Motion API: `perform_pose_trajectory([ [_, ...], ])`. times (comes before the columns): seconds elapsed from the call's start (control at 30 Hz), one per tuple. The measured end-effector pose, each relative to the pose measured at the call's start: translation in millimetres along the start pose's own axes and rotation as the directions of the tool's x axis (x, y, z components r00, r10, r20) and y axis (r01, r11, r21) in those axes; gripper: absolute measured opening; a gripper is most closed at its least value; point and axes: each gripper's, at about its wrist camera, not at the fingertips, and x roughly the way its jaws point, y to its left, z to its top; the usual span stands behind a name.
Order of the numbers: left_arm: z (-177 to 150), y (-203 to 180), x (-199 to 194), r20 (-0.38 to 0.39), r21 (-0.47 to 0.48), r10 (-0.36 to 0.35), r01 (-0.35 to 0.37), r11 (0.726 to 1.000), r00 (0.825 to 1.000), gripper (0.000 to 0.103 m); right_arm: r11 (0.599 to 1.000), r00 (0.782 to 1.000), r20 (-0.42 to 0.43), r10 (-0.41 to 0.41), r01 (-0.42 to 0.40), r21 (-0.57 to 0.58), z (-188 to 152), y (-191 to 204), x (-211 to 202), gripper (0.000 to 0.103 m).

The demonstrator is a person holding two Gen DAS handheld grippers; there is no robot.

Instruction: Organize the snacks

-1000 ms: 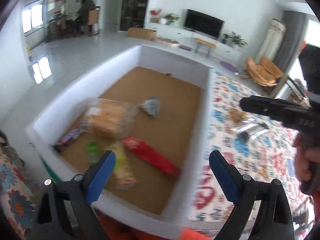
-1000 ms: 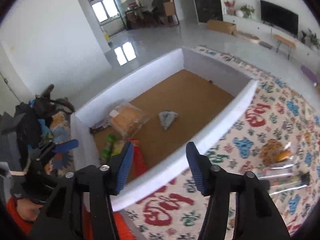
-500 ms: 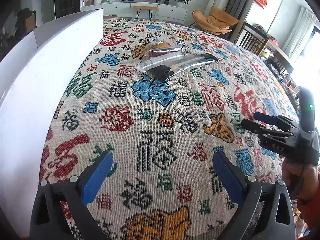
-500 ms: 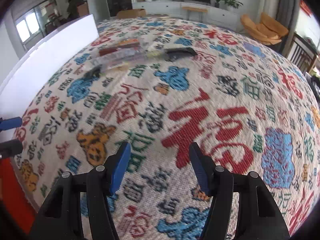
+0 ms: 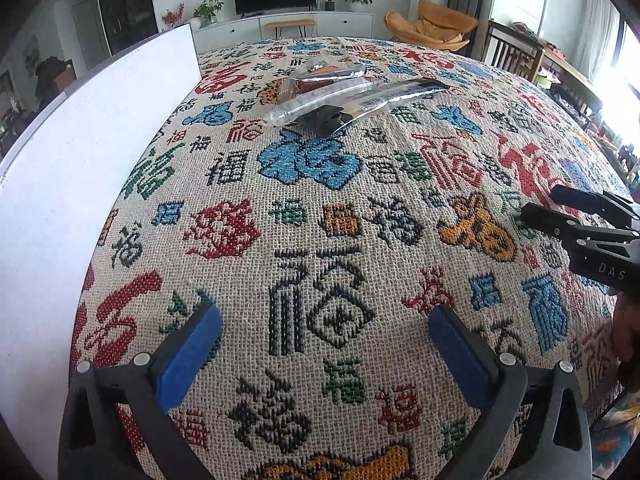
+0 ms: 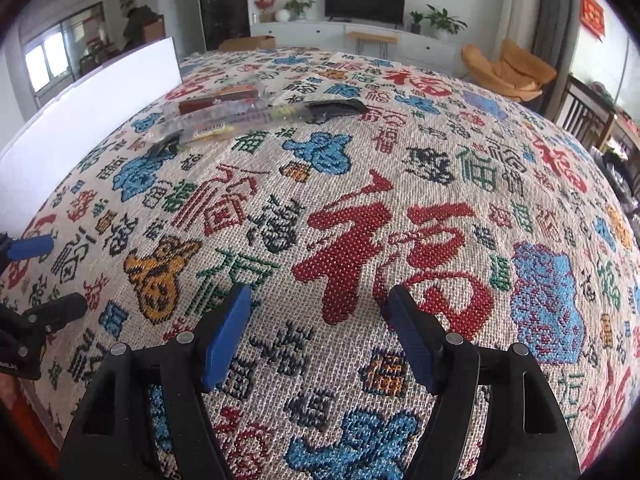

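A small pile of snack packets lies on the patterned cloth point(image 5: 312, 240), far ahead of both grippers. In it are a clear tube packet point(image 5: 316, 102), a long black and silver packet point(image 5: 396, 94) and a red-brown packet point(image 5: 332, 78). The right wrist view shows the same pile point(image 6: 240, 118) at upper left. My left gripper point(image 5: 324, 354) hangs low over the cloth, its jaws opening with nothing between them. My right gripper point(image 6: 318, 332) is opening too, over a big red character, with only cloth between its pads. Each gripper shows in the other's view: the right gripper point(image 5: 540, 202), the left gripper point(image 6: 40, 276).
A tall white box wall point(image 5: 80, 168) stands along the left of the cloth, its inside hidden from here; it is also the white wall point(image 6: 80, 120) in the right wrist view. Wooden chairs point(image 5: 516, 56) stand beyond the cloth's right edge. A hand point(image 5: 628, 328) holds the right gripper.
A second ago both cameras looked into the box with snacks in it. They have swung right and down over the cloth. Since half a second ago the right jaws have widened.
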Motion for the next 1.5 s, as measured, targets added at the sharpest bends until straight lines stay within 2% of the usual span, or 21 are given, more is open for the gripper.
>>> perform_pose_trajectory([
  [0.7, -1, -1, 0, -0.001, 0.007, 0.008, -0.008, 1.0, 1.0, 0.103, 1.0, 1.0, -0.001, -0.001, 0.001, 0.008, -1, -1, 1, 0.077],
  [0.9, -1, 12, -2, -0.002, -0.053, 0.039, -0.039, 0.998, 0.999, 0.103, 1.0, 1.0, -0.002, -0.001, 0.001, 0.008, -1, -1, 1, 0.077],
  [1.03, -1, 13, -2, 0.0, -0.054, 0.042, -0.042, 0.998, 0.999, 0.103, 1.0, 1.0, -0.006, -0.004, 0.004, 0.02, -1, 0, 2, 0.079],
  [1.1, -2, 13, -2, 0.003, -0.054, 0.042, -0.042, 0.998, 0.999, 0.103, 0.999, 0.999, -0.038, -0.011, 0.012, 0.039, 3, 2, 3, 0.08],
  [1.17, -2, 13, -1, 0.007, -0.056, 0.043, -0.042, 0.998, 0.999, 0.103, 0.998, 0.994, -0.104, 0.026, -0.019, 0.062, 19, 5, 9, 0.08],
  [1.23, -1, 13, -1, 0.011, -0.058, 0.043, -0.043, 0.997, 0.999, 0.103, 0.982, 0.983, -0.116, 0.14, -0.123, 0.145, 44, 6, 16, 0.079],
  [1.33, -1, 14, 0, 0.014, -0.058, 0.043, -0.042, 0.997, 0.999, 0.103, 0.957, 0.973, -0.118, 0.199, -0.167, 0.235, 93, 16, 34, 0.077],
  [1.4, -1, 14, 0, 0.015, -0.058, 0.043, -0.042, 0.997, 0.999, 0.103, 0.946, 0.969, -0.134, 0.205, -0.161, 0.283, 126, 25, 56, 0.077],
  [1.5, -1, 14, 0, 0.015, -0.058, 0.043, -0.043, 0.997, 0.999, 0.103, 0.943, 0.975, -0.175, 0.134, -0.071, 0.324, 164, 38, 89, 0.076],
])
